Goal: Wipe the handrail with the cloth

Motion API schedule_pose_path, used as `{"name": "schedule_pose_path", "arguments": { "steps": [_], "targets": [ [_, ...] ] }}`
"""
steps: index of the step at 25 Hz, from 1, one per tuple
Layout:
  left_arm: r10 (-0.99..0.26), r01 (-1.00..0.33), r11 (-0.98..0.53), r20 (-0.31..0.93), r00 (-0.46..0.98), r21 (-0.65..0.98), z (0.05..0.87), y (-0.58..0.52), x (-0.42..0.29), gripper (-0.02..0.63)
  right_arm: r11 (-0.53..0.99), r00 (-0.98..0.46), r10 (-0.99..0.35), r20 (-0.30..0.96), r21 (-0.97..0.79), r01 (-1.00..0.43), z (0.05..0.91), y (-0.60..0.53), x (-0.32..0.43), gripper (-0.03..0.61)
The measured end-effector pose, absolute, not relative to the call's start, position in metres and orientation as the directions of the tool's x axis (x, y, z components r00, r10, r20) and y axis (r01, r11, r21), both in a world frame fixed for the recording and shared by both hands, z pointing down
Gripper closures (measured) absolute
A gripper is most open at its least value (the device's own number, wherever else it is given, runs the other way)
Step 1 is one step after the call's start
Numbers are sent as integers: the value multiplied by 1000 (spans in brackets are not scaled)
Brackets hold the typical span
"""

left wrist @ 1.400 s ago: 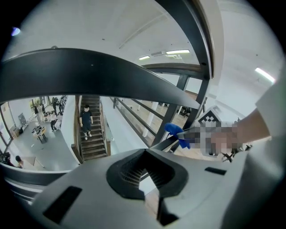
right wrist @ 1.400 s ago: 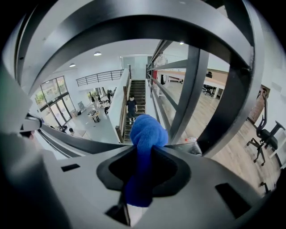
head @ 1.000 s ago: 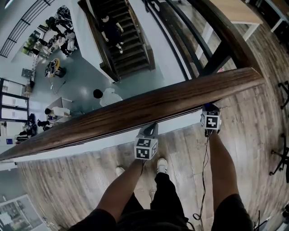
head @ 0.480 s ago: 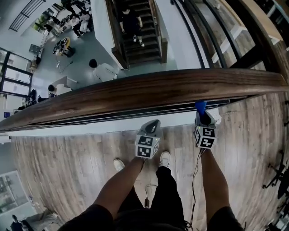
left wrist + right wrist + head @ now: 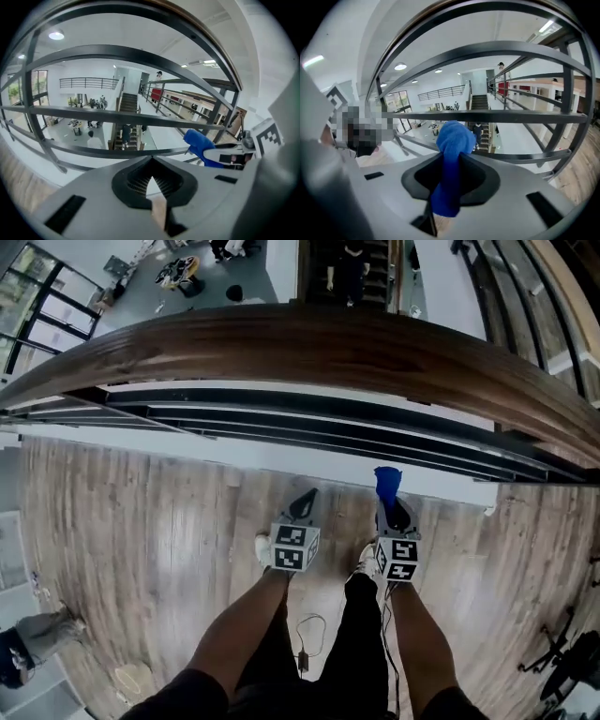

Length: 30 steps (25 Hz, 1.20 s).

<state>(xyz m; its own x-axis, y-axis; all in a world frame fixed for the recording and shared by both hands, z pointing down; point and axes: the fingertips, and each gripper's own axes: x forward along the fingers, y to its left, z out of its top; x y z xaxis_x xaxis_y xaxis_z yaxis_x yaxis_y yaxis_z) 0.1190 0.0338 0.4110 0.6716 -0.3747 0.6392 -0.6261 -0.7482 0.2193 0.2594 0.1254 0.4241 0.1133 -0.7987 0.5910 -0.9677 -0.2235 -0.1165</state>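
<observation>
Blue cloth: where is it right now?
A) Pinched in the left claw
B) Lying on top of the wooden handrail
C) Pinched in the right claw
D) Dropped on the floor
C: the right gripper view shows the blue cloth squeezed in the right claw and sticking out the front. In the head view it is held below the handrail, not touching it.

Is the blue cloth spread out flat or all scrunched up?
Scrunched up. The right gripper squeezes the blue cloth into a narrow bunch, with a rounded wad poking out past its jaws.
</observation>
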Motion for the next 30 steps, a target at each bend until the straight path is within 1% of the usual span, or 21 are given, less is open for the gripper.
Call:
{"name": "schedule_pose_path", "arguments": {
  "steps": [6, 15, 17, 21, 28, 30],
  "targets": [
    [-481, -744, -639, 653, 585, 196, 449, -41, -26, 609, -57, -36, -802, 597, -135, -989, 459, 27, 122, 476],
    [-552, -807, -534, 619, 559, 253, 481, -172, -201, 609, 151, -205, -772, 602, -139, -979, 502, -146, -62, 476],
    [-559, -815, -533, 629, 540, 226, 490, -196, -238, 609, 174, -225, -755, 616, -142, -974, 512, -179, -96, 476],
    [-579, -812, -572, 645, 498, 113, 510, -243, -297, 610, 177, -222, -751, 622, -134, -975, 532, -239, -151, 476],
    [-564, -795, -588, 628, 536, 151, 523, -293, -343, 610, 54, -123, -777, 617, -129, -990, 550, -339, -207, 476],
    [-578, -794, -595, 621, 530, 123, 527, -303, -353, 610, 40, -105, -775, 623, -117, -992, 558, -365, -222, 476]
  ]
}}
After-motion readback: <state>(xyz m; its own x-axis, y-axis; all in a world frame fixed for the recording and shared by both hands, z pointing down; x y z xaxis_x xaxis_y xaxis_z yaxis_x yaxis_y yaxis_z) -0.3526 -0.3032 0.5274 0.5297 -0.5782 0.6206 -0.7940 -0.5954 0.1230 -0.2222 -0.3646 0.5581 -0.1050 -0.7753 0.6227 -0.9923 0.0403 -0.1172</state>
